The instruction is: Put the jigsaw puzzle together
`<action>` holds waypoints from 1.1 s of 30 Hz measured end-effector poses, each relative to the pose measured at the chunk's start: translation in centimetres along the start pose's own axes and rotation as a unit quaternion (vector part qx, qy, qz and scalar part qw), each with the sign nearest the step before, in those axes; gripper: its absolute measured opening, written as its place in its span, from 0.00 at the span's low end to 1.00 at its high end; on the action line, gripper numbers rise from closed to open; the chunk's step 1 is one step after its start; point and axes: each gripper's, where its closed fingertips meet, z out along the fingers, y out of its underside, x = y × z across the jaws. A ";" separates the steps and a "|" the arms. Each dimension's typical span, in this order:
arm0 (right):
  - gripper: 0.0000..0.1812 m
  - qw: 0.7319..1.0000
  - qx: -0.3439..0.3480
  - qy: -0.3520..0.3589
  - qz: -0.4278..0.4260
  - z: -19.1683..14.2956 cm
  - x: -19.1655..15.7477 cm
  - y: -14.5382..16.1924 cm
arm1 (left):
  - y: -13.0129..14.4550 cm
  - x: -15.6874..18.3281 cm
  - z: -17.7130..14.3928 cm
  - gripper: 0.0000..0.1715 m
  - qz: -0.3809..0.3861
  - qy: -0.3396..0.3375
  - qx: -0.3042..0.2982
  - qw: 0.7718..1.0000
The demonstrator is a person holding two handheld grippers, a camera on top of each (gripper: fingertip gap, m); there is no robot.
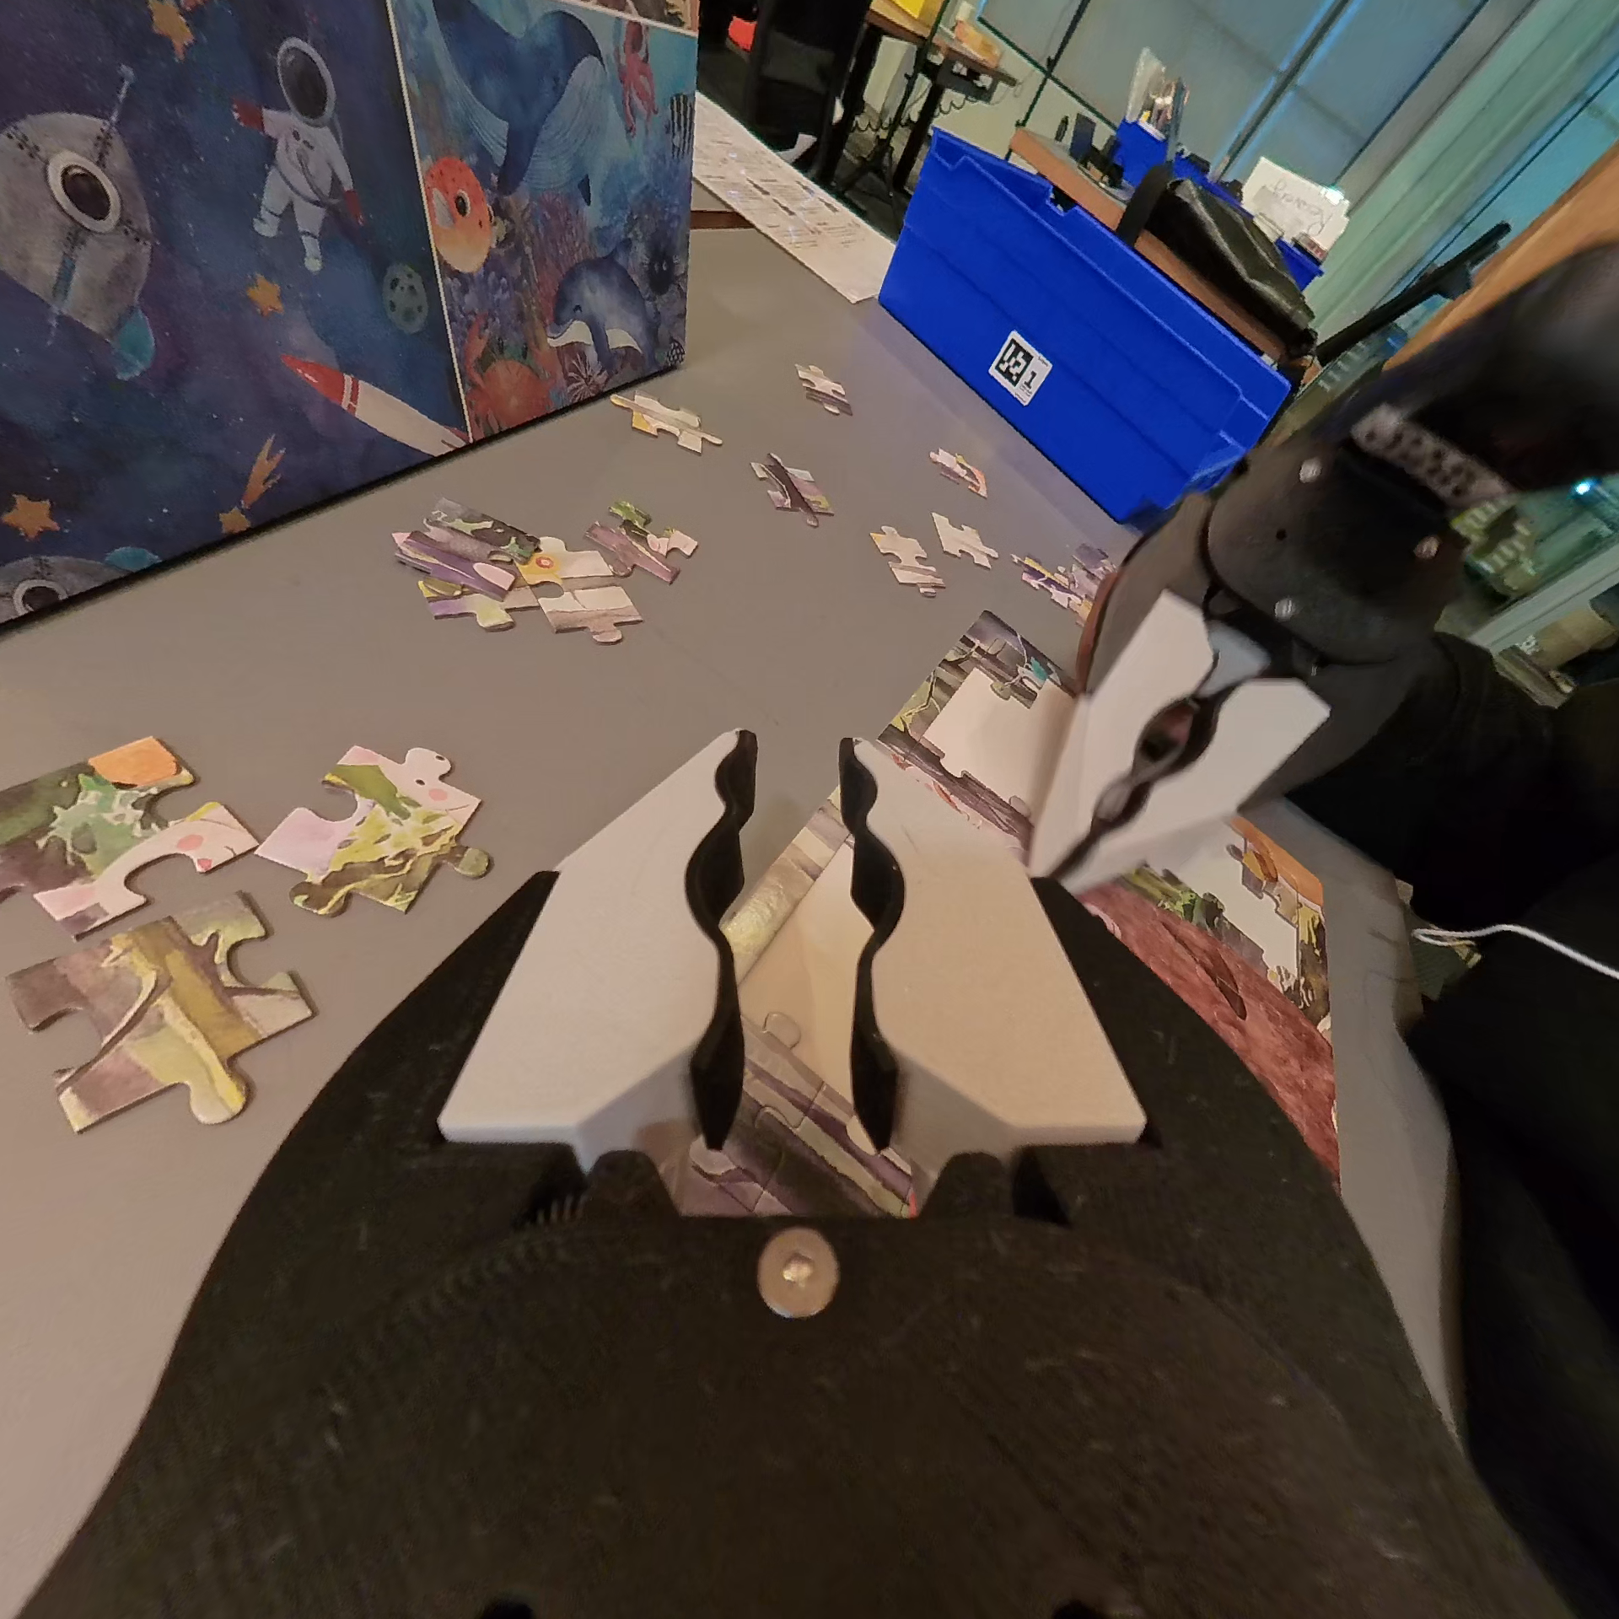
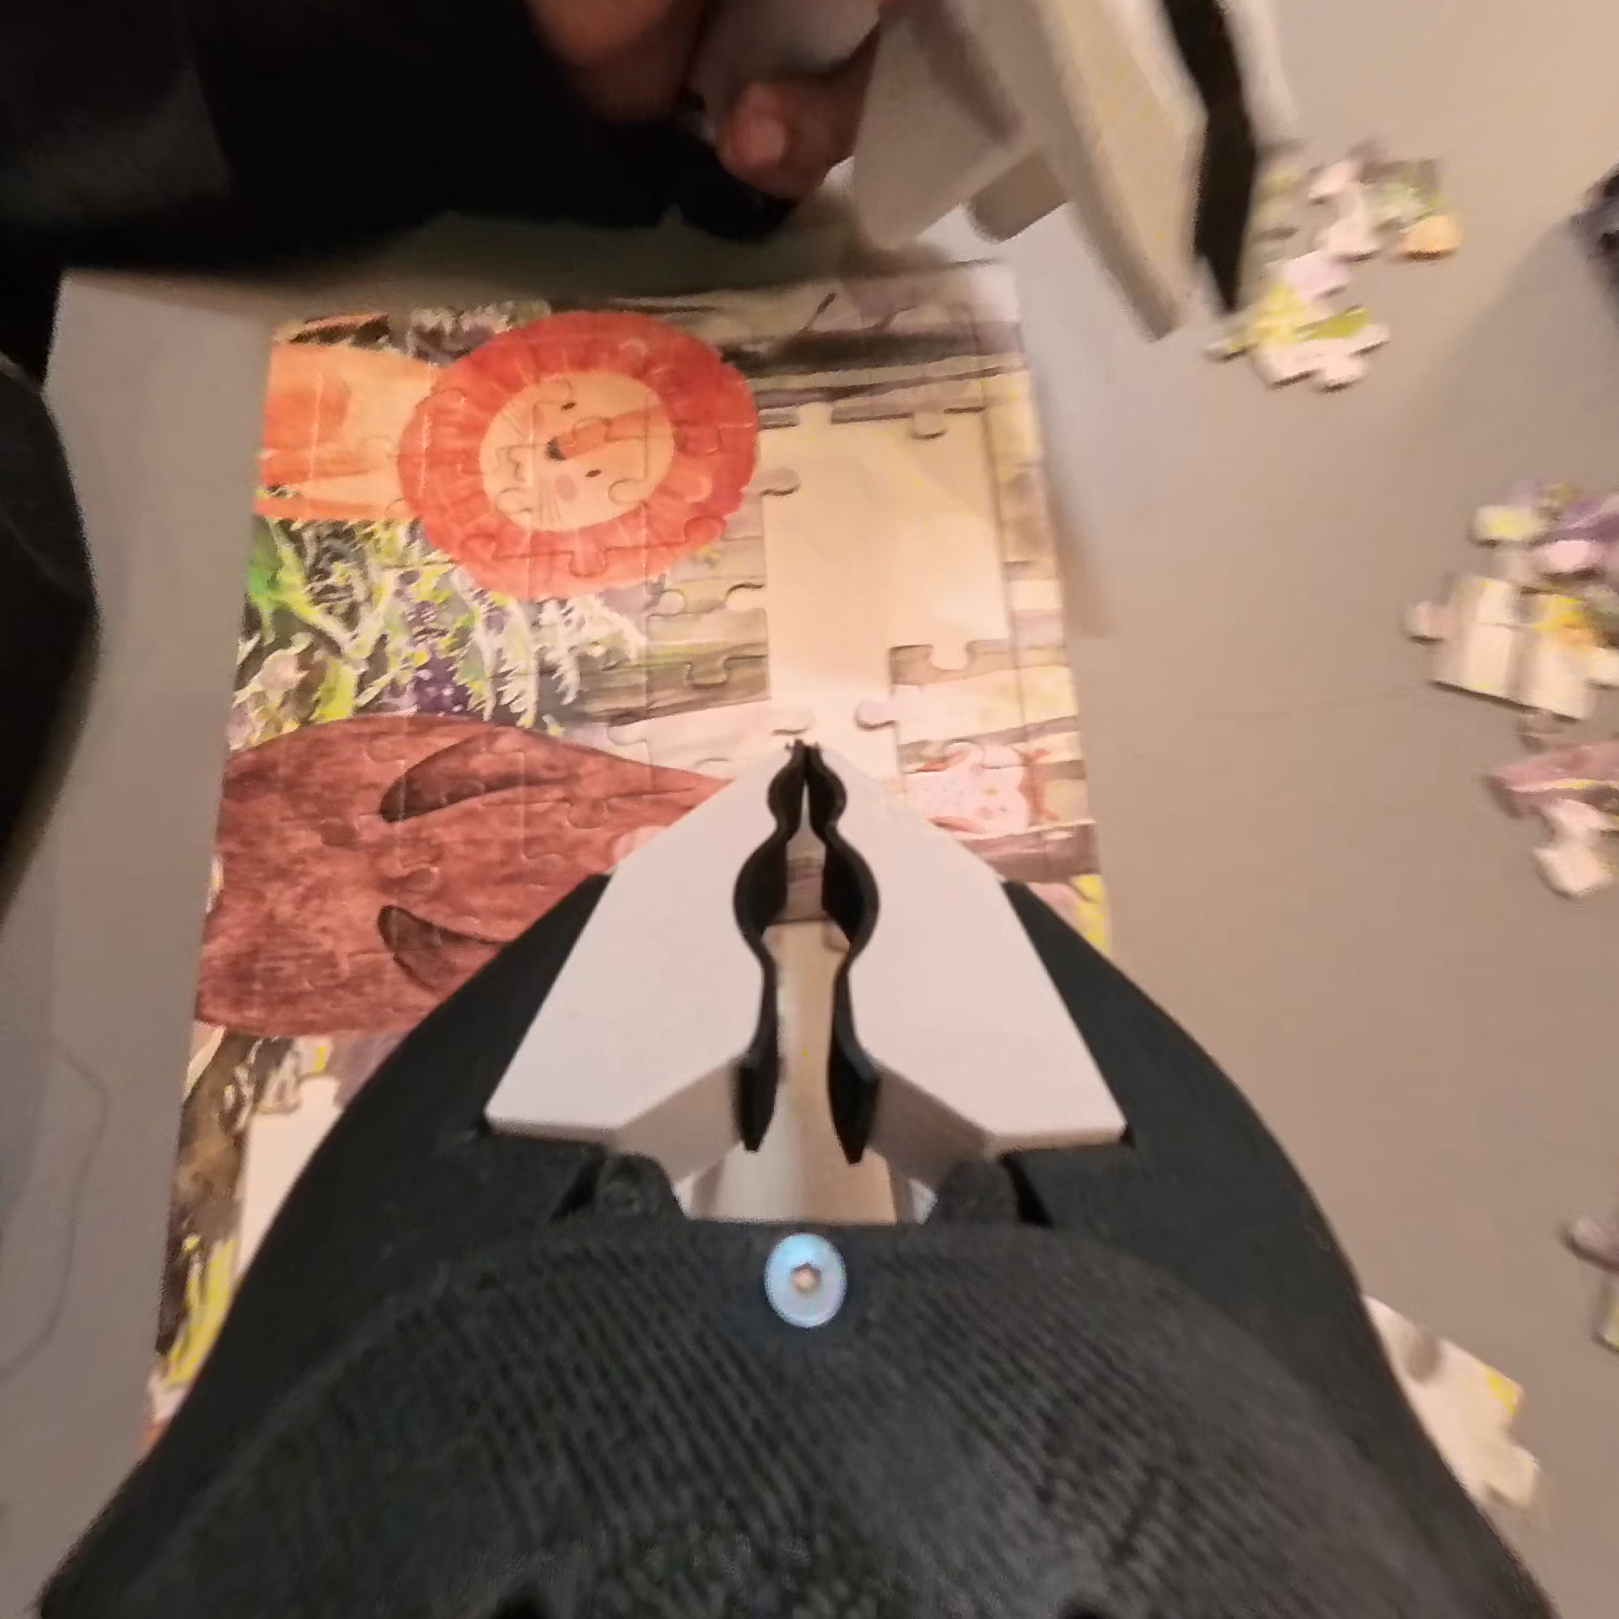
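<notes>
The left gripper (image 1: 793, 762) reaches forward low over the grey counter (image 1: 613, 683), its two fingers spread apart with nothing between them, the tips above the near edge of the partly assembled puzzle (image 2: 491, 666). The right gripper (image 2: 804, 746) comes in from the right and tilts steeply down; its fingertips are pressed together over the puzzle's bare middle gap, and no piece is visible between them.

The puzzle lies flat on the counter beneath both grippers. Its picture shows one orange lion's head and one brown shape, with an unfilled pale patch in the middle and another at a corner.

Three large loose pieces (image 1: 377, 832) lie side by side to the left of the left gripper. Farther off sits one heap of overlapping pieces (image 1: 517, 569); how many it holds cannot be counted. Beyond it about seven single pieces (image 1: 793, 491) lie scattered, well apart. One illustrated puzzle box (image 1: 333, 219) stands at the back left, and one blue bin (image 1: 1078, 350) beside the counter's far edge.
</notes>
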 end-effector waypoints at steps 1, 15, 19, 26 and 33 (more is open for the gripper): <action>0.00 1.000 0.017 0.025 0.004 -0.7 1.0 -0.5 | 0.0 0.0 0.0 0.10 0.002 -0.001 0.000 1.000; 0.00 0.937 0.211 0.228 0.158 -13.4 14.1 2.9 | -0.4 0.0 -0.3 0.10 0.037 -0.008 0.001 0.999; 0.02 0.919 0.241 0.258 0.174 -16.0 15.8 4.4 | -1.2 0.1 -1.1 0.10 0.075 -0.018 0.011 0.997; 0.11 0.913 0.320 0.226 0.114 -18.4 13.7 2.1 | -2.0 -1.0 -2.2 0.08 0.106 -0.057 0.025 0.992; 0.13 0.918 0.341 0.187 0.072 -17.1 11.0 0.7 | -2.4 -1.6 -3.0 0.06 0.097 -0.060 0.053 0.992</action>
